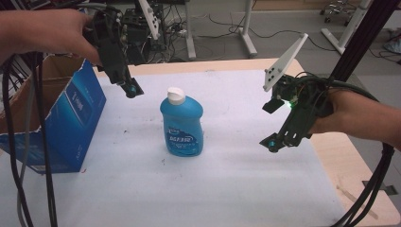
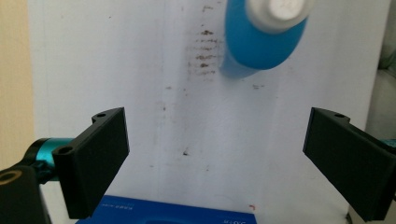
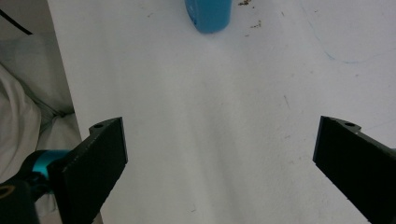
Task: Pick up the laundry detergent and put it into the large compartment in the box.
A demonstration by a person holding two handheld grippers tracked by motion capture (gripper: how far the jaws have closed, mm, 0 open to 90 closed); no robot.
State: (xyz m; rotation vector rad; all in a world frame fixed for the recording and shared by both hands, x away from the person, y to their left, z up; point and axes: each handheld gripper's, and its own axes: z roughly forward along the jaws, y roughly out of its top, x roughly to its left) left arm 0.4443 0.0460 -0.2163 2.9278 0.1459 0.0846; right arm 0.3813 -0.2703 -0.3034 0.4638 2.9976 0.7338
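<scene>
A blue bottle point(image 1: 182, 124) with a white cap stands upright in the middle of the white table cover. My left gripper point(image 1: 131, 90) hangs above the cover to the bottle's upper left, close to the blue box, pointing down. In the left gripper view its jaws stand wide apart with nothing between them, and the bottle point(image 2: 261, 35) is ahead, seen from above. My right gripper point(image 1: 273, 143) hovers right of the bottle, tilted down toward the cover. The right gripper view shows wide open jaws over bare white cover, with the bottle's base point(image 3: 208, 15) at the top edge.
An open cardboard box with a blue printed side point(image 1: 71, 120) stands at the left edge of the table; its top edge point(image 2: 177, 212) lies just under my left gripper. Cables hang at the lower left and lower right. The wooden table edge point(image 1: 345, 156) runs along the right.
</scene>
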